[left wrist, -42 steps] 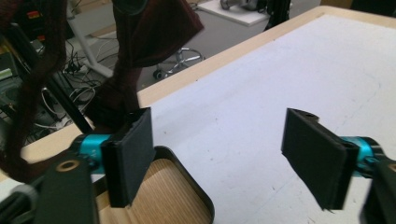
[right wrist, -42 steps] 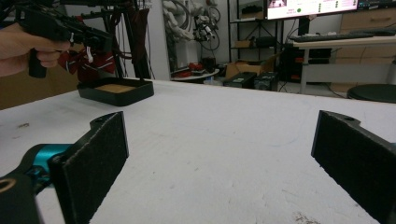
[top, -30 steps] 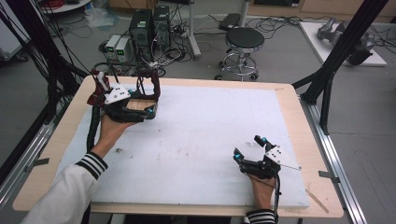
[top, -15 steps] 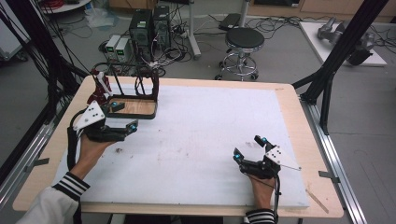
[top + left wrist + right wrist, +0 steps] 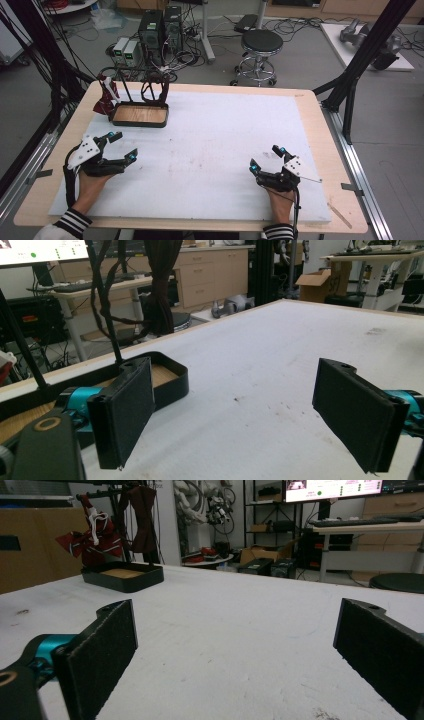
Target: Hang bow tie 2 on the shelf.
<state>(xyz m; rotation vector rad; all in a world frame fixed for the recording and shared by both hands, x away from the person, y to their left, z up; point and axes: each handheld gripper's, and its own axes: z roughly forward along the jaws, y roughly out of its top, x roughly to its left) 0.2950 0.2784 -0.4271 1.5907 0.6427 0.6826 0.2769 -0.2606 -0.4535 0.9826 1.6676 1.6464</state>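
**Both grippers wide open, stand tray parked at the far left corner**

High view: left gripper [image 5: 121, 146] down at the near-left of the white table mat [image 5: 225, 150], held in a hand [image 5: 92, 182] with a striped cuff, jaws spread, nothing between them. Right gripper [image 5: 266, 158] at the near-right, also spread and empty, well apart from the left one. Black tray with a wooden floor [image 5: 140, 115] way up at the far-left part of the mat, thin black posts rising from it, dark red cloth [image 5: 106, 100] hanging just beside its left end. Round stool [image 5: 262, 42] and computer boxes [image 5: 159, 27] on the floor beyond the table.

Left gripper view: two black padded jaws standing far apart over bare mat, gripper midpoint [image 5: 250, 415] over empty surface. Tray [image 5: 165, 377] close by, just behind the left-hand jaw, posts and dark hanging cloth [image 5: 161, 285] rising behind it.

Right gripper view: same story, jaws spread wide around [image 5: 250, 650], holding nothing, resting low over the mat. Tray [image 5: 122, 577] far off at upper left, red cloth with a white bit [image 5: 97, 535] hanging above it. Monitor [image 5: 332, 489] lit up in the background.
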